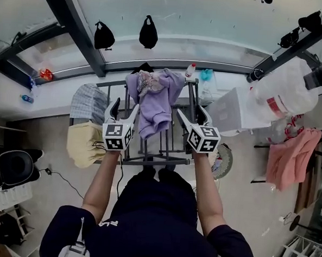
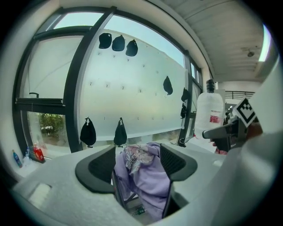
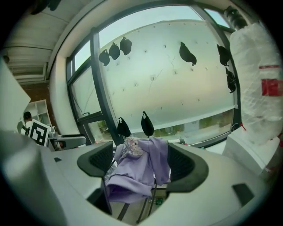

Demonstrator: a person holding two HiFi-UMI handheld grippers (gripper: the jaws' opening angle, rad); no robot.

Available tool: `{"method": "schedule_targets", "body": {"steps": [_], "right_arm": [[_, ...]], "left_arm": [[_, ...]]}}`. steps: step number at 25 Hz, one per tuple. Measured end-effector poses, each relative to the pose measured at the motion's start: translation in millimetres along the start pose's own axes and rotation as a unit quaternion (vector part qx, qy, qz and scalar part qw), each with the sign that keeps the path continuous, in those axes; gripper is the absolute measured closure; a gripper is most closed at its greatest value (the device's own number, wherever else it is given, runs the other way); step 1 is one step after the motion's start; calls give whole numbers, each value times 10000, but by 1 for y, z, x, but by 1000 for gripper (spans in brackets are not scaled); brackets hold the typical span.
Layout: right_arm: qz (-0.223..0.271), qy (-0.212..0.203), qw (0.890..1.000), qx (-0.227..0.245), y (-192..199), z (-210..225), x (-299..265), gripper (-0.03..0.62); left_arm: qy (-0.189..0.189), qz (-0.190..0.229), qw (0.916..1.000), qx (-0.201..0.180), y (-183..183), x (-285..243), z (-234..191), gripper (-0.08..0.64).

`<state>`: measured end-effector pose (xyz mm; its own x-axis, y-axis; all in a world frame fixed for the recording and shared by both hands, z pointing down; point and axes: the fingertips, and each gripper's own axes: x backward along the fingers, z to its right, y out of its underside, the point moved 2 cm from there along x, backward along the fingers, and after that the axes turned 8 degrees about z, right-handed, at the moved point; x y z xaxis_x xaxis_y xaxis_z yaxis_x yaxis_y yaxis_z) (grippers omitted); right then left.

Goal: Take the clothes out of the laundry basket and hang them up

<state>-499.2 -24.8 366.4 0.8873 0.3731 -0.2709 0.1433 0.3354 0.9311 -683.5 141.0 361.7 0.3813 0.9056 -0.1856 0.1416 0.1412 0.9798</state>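
Note:
A lilac garment with a printed patch [image 1: 154, 100] is draped over the top of a metal drying rack [image 1: 148, 161] in front of me. My left gripper [image 1: 124, 108] is open beside its left edge, and my right gripper [image 1: 190, 113] is open beside its right edge. Neither holds anything. In the left gripper view the lilac garment [image 2: 146, 176] hangs beyond the spread jaws of the left gripper [image 2: 137, 161]. The right gripper view shows the same garment [image 3: 139, 170] past the right gripper [image 3: 141, 163], with its hem folded over a rail.
A checked cloth [image 1: 89, 102] and a pale yellow cloth [image 1: 84, 142] hang on the rack's left side. A pink cloth [image 1: 292, 158] hangs on a stand at the right. A white wrapped bundle [image 1: 283, 92] and a fan [image 1: 221, 161] stand right of the rack. Black bags [image 1: 104, 36] hang on the window.

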Motion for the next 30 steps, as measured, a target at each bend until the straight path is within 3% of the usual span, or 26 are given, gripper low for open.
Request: {"method": "schedule_targets", "body": {"steps": [8, 13, 16, 24, 30], "right_arm": [[142, -19, 9999, -58, 16, -8, 60, 210], [266, -116, 9995, -93, 17, 0, 100, 210], [269, -184, 9995, -52, 22, 1, 128, 210], [435, -343, 9983, 187, 34, -1, 228, 210], [501, -136, 9983, 281, 52, 13, 296, 210]], "left_arm": [[73, 227, 9996, 138, -7, 46, 34, 249], [-15, 231, 9997, -102, 0, 79, 70, 249], [-132, 258, 9995, 122, 6, 104, 89, 249], [-81, 149, 9996, 210, 30, 183, 175, 249], [236, 83, 9996, 126, 40, 219, 236, 249]]}}
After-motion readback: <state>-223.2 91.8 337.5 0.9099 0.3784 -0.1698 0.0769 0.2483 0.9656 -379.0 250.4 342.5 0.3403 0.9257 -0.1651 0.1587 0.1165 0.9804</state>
